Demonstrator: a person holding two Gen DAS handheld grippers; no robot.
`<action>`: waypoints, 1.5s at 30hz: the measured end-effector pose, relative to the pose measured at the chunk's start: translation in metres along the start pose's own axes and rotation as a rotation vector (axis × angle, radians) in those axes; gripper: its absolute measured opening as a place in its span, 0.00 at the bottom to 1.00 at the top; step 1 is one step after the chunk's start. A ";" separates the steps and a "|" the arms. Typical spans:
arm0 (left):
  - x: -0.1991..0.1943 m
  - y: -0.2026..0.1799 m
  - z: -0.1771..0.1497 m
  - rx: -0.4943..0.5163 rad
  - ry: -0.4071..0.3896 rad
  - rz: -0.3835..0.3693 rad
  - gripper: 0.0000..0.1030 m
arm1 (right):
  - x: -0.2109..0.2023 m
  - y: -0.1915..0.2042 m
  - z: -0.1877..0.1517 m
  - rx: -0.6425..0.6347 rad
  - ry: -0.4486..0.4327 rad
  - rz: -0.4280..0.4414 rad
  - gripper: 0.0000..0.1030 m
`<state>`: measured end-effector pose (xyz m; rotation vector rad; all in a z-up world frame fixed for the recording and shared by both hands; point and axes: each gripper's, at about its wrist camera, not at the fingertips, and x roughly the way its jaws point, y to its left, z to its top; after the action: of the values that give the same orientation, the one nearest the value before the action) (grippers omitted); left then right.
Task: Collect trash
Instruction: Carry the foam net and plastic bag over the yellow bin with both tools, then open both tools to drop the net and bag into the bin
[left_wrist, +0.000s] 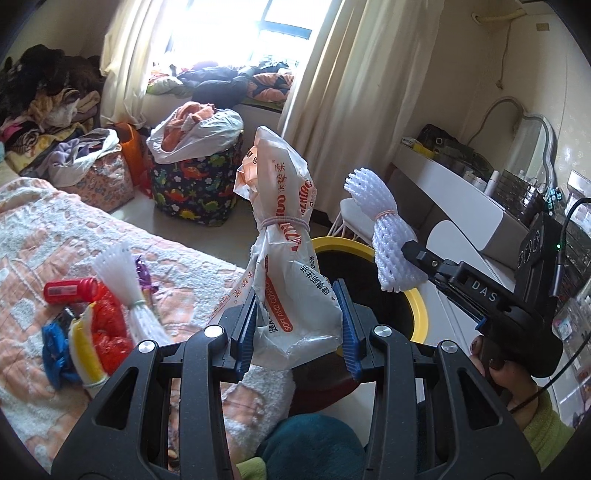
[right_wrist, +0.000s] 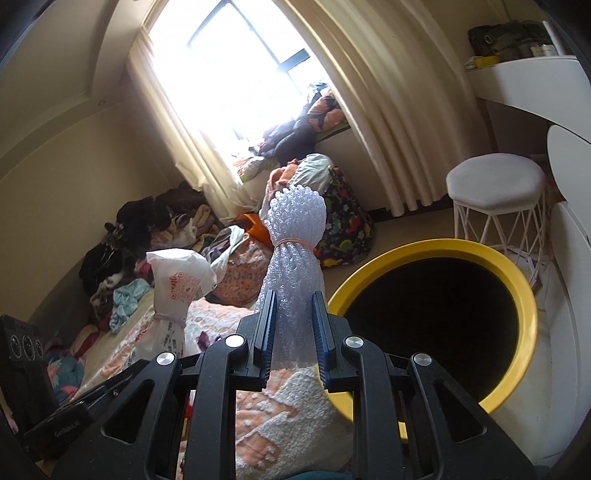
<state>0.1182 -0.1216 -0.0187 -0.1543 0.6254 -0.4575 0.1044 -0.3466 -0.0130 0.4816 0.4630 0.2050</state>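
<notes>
1. Bedroom stuff is all around the yellow bin (right_wrist: 524, 295), which stands on the floor right by the edge of the bed (left_wrist: 33, 236). The bin is tucked close to the bed, so trash only has a short way to go.
2. Nearest to the bin's open mouth is the right gripper (right_wrist: 293, 332). Its fingers are nearly closed and squeeze the bottom of a white foam net bundle (right_wrist: 293, 236). An elastic band ties the net in the middle, so it stays in one lump.
3. Just beside the bin, on the bed side, is the left gripper (left_wrist: 297, 325). Its fingers are partly open and pinch the bottom of a crumpled plastic bag (left_wrist: 280, 206) with red writing. A band ties this bag too. Both bundles are held upright by their bottom ends, I think so they can be tipped into the bin.
4. Farther from the bin, on the bed cover, lies more trash: a red bottle (left_wrist: 70, 290), red and blue wrappers (left_wrist: 110, 325) and another foam net (left_wrist: 122, 273). These probably wait for the next trip.
5. Behind the bin stands a white stool (right_wrist: 496, 184).
6. Farthest from the bin are a dinosaur bag (left_wrist: 199, 184) full of clothes, the curtains and the bright window.
</notes>
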 end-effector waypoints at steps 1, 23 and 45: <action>0.003 -0.002 0.001 0.005 0.003 -0.005 0.30 | 0.000 -0.004 0.001 0.008 -0.001 -0.007 0.18; 0.066 -0.031 -0.003 0.048 0.102 -0.047 0.30 | 0.006 -0.066 0.004 0.144 0.012 -0.169 0.18; 0.137 -0.048 -0.010 0.067 0.226 -0.089 0.40 | 0.022 -0.103 -0.009 0.260 0.092 -0.266 0.23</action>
<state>0.1928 -0.2271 -0.0860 -0.0672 0.8257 -0.5861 0.1280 -0.4257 -0.0792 0.6601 0.6419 -0.0913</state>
